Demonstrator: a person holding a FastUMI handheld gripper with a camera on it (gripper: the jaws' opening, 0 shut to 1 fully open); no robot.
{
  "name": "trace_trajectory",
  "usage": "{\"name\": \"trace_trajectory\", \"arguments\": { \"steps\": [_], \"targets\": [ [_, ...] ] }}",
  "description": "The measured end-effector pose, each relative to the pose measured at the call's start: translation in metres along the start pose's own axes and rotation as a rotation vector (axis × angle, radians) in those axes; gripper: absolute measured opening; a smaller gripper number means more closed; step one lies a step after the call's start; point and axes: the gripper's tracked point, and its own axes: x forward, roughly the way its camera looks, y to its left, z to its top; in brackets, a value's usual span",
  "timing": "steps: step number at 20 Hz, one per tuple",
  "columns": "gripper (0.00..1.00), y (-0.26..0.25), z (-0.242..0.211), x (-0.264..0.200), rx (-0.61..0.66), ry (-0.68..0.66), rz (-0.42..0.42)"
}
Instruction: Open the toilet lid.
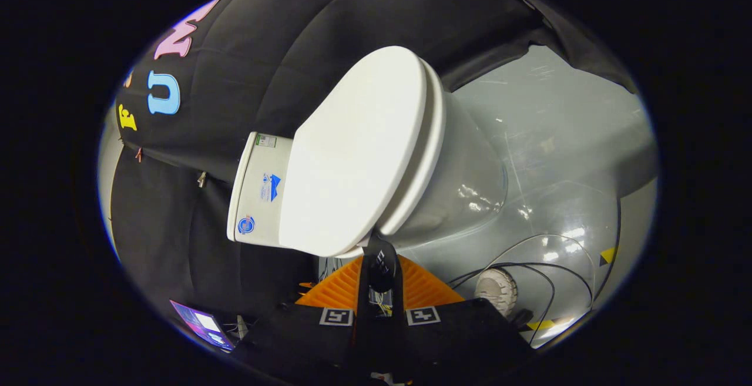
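Gripper (pixel 380 245) at the toilet lid's (pixel 352 151) edge, fingers nearly together, holding nothing.
Thin purchase: fingers may slip off the smooth rim, letting the lid drop onto the seat (pixel 424 157).

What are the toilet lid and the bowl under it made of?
Toilet lid: probably plastic, smooth matte white, no sharp glints. Bowl: likely glazed ceramic, glossy with bright reflections. The claw looks shut just below the lid's edge.

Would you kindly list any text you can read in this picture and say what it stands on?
Stickers on the tank: too small to read.
White print on the tongs: blurred.
The tongs look shut, tips at the toilet lid rim.
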Motion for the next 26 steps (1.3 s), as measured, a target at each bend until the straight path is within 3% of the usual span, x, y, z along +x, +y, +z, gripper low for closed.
{"name": "trace_trajectory", "arguments": {
  "steps": [7, 13, 19, 26],
  "targets": [
    [0.18, 0.026, 0.007, -0.016, -0.04, -0.024, 0.008],
    [0.17, 0.09, 0.017, -0.047, -0.289, -0.064, -0.001],
    [0.18, 0.201, 0.018, -0.074, -0.538, -0.108, -0.018],
    [0.18, 0.283, 0.009, -0.07, -0.763, -0.102, -0.131]
  ]
}}
